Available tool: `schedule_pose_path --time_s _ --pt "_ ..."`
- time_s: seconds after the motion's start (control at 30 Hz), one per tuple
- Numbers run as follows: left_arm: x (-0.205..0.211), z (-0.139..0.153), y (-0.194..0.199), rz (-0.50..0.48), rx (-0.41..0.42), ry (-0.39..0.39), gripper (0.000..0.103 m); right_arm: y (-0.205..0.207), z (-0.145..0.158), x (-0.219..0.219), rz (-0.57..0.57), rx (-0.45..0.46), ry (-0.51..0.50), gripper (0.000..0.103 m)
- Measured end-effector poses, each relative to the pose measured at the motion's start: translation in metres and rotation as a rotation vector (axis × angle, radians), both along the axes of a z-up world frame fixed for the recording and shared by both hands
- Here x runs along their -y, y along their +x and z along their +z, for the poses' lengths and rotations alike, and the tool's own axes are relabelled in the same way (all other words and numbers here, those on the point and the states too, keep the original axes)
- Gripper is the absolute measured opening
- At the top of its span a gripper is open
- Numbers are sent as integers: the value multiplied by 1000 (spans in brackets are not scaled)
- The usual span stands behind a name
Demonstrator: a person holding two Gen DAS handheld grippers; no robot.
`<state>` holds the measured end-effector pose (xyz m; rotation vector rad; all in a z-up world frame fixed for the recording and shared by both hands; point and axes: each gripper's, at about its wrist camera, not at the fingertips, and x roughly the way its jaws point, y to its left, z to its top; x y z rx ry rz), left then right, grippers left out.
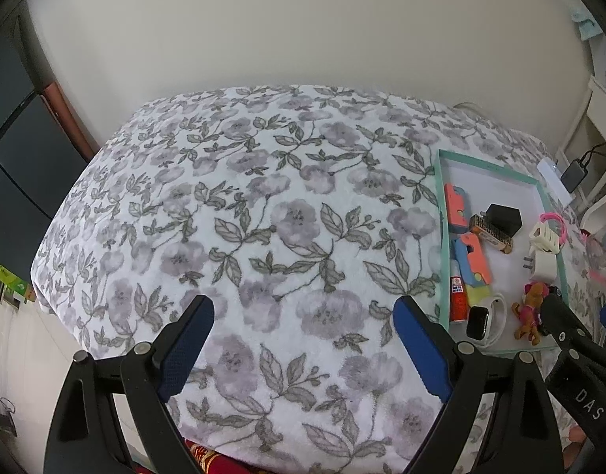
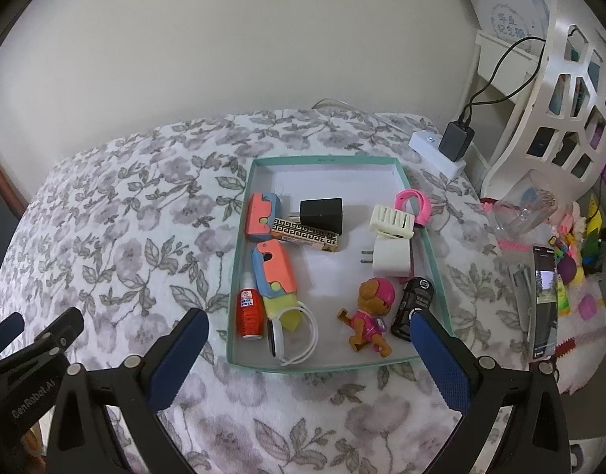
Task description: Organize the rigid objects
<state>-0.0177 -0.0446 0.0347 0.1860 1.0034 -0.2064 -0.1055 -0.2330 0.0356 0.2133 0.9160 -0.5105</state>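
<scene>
Now both my grippers hang empty, jaws apart: left gripper (image 1: 303,339) over bare floral bed (image 1: 263,197), right gripper (image 2: 311,351) at the tray's (image 2: 239,276) near edge. Everything sits gathered inside: puppy toy (image 2: 368,316), toy car (image 2: 415,308), white plug (image 2: 394,262), black charger (image 2: 322,213), watch (image 2: 291,335), red bottle (image 2: 249,314). Crowded; car touches my right jaw. Phone (image 2: 544,300) and power strip (image 2: 437,154) lie outside.

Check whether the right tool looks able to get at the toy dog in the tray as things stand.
Probably yes. The right tool is open and empty, hovering at the tray's near edge, and the toy dog lies exposed just beyond it. The black toy car close beside it might crowd one finger.
</scene>
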Motion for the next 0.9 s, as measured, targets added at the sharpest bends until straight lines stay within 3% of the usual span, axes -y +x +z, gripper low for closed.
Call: schedule_pose_path --time_s 0.9 --pt "0 1 1 17 -18 1 92 1 0 -2 21 -14 -10 103"
